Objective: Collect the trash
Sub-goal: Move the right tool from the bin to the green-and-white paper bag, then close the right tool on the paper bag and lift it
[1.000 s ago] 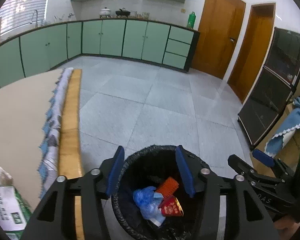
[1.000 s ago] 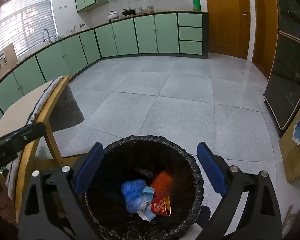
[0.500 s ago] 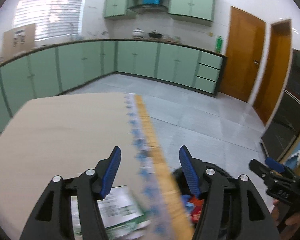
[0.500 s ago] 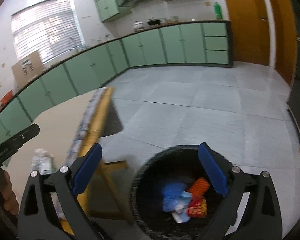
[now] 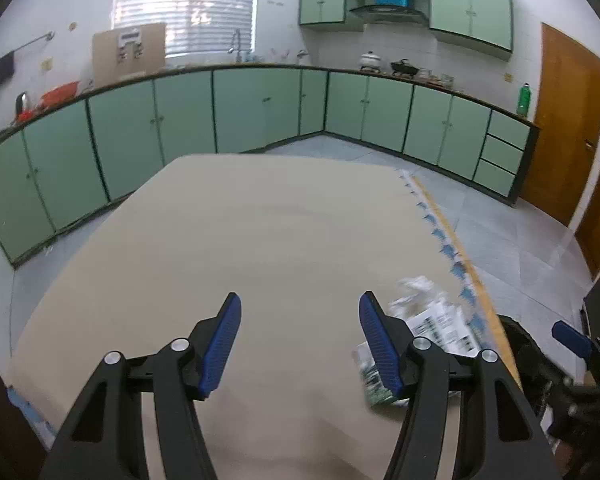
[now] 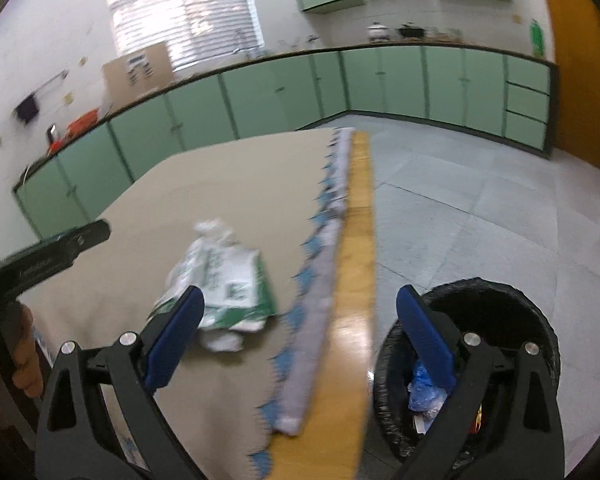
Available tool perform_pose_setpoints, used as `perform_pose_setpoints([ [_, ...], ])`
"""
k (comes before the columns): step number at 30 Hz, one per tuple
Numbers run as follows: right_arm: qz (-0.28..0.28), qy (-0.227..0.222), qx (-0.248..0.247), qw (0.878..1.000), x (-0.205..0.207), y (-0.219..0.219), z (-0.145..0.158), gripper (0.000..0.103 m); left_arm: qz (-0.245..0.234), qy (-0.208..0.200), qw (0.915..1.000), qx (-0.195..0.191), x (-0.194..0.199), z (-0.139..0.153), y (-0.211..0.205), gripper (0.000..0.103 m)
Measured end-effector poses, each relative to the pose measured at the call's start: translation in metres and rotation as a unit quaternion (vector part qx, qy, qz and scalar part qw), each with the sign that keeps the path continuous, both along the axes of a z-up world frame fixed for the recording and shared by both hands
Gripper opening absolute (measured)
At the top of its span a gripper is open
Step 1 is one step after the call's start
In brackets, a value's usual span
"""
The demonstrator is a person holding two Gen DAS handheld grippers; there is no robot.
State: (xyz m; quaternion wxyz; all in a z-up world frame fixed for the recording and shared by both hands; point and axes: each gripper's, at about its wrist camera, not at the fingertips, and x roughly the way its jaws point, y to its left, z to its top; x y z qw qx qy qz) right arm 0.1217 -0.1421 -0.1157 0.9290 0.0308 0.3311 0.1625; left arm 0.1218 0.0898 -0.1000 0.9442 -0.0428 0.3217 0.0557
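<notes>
Both grippers have swung from over the bin (image 6: 500, 312) to the table (image 5: 260, 232); left gripper (image 5: 300, 340) and right gripper (image 6: 300, 336) hang with jaws spread wide, holding nothing. Crumpled white-green packet (image 6: 224, 280) lies on the table near its right edge, beside the fringed cloth edge (image 6: 324, 240). Bin sits on the floor right of the table, blue bag (image 6: 424, 392) inside; green cabinets (image 5: 260, 108) behind.

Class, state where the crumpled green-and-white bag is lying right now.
The bag lies on the table near its fringed right edge, just beyond the right gripper; the trash bin stands on the floor past that edge.
</notes>
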Motion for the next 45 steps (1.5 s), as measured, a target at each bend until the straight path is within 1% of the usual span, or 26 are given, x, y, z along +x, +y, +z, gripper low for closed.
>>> perform_pose_setpoints([
  [4,0.029,0.000,-0.023,0.999,-0.006,0.025,-0.004,0.094,0.010,0.004,0.9999,-0.009,-0.005,-0.004,0.010,0.061],
  [10,0.035,0.004,-0.031,0.999,-0.005,0.038,-0.013,0.094,0.012,0.000,0.9999,-0.012,-0.007,-0.006,0.017,0.061],
  [13,0.044,0.006,-0.033,0.998,-0.008,0.041,-0.015,0.094,0.014,0.003,0.9998,-0.014,-0.005,-0.008,0.020,0.061],
  [17,0.049,0.000,-0.050,0.998,-0.009,0.045,-0.016,0.094,0.017,0.008,0.9996,-0.022,-0.002,-0.011,0.023,0.062],
  [21,0.053,0.006,-0.052,0.997,-0.007,0.049,-0.019,0.094,0.015,0.008,0.9996,-0.024,-0.001,-0.012,0.022,0.062],
  [25,0.060,0.001,-0.052,0.997,-0.009,0.047,-0.014,0.094,0.014,0.008,0.9996,-0.021,0.000,-0.013,0.022,0.062],
  [32,0.058,-0.004,-0.069,0.996,-0.008,0.048,-0.019,0.094,0.015,0.010,0.9997,-0.019,0.002,-0.015,0.023,0.063],
  [36,0.052,-0.003,-0.067,0.996,-0.002,0.050,-0.023,0.093,0.016,0.012,0.9996,-0.020,0.003,-0.015,0.024,0.063],
  [38,0.054,-0.004,-0.061,0.997,0.002,0.051,-0.022,0.088,0.016,0.012,0.9996,-0.020,0.003,-0.016,0.024,0.064],
  [39,0.056,-0.005,-0.059,0.997,0.003,0.052,-0.022,0.084,0.016,0.012,0.9996,-0.020,0.003,-0.016,0.024,0.064],
  [45,0.073,-0.015,-0.049,0.996,0.020,0.063,-0.011,0.073,0.020,0.013,0.9995,-0.021,0.004,-0.017,0.027,0.065],
])
